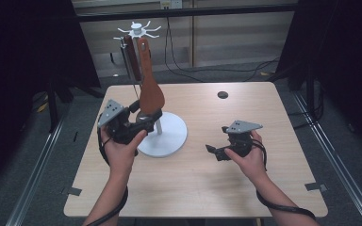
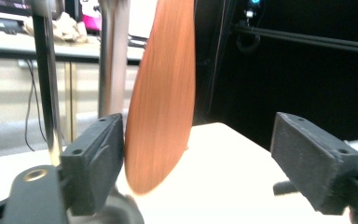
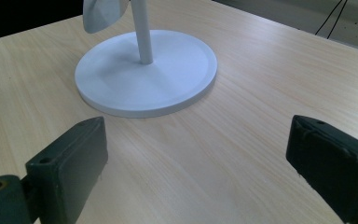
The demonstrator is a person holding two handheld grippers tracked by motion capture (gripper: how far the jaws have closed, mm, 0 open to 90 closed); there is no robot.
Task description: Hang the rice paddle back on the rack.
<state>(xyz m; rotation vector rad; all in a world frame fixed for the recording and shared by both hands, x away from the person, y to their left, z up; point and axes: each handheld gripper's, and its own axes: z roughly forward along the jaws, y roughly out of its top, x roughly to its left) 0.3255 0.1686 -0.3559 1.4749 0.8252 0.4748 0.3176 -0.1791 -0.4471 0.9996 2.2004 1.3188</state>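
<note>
A brown wooden spatula (image 1: 151, 92) hangs from a hook of the white rack (image 1: 139, 31), whose round base (image 1: 172, 134) stands on the table. My left gripper (image 1: 146, 117) is at the lower end of the spatula blade (image 2: 163, 102). Its jaws stand wide apart with the blade between them, close against the left-hand pad (image 2: 98, 158) and far from the other pad. My right gripper (image 1: 215, 151) hovers low over the table to the right of the base (image 3: 144, 74), open (image 3: 196, 158) with nothing between its fingers.
A second utensil (image 1: 129, 59) with a metal shaft hangs beside the spatula on the same rack. The wooden table (image 1: 207, 188) has a small dark hole (image 1: 222, 94) at the back right. Cables lie on the floor behind.
</note>
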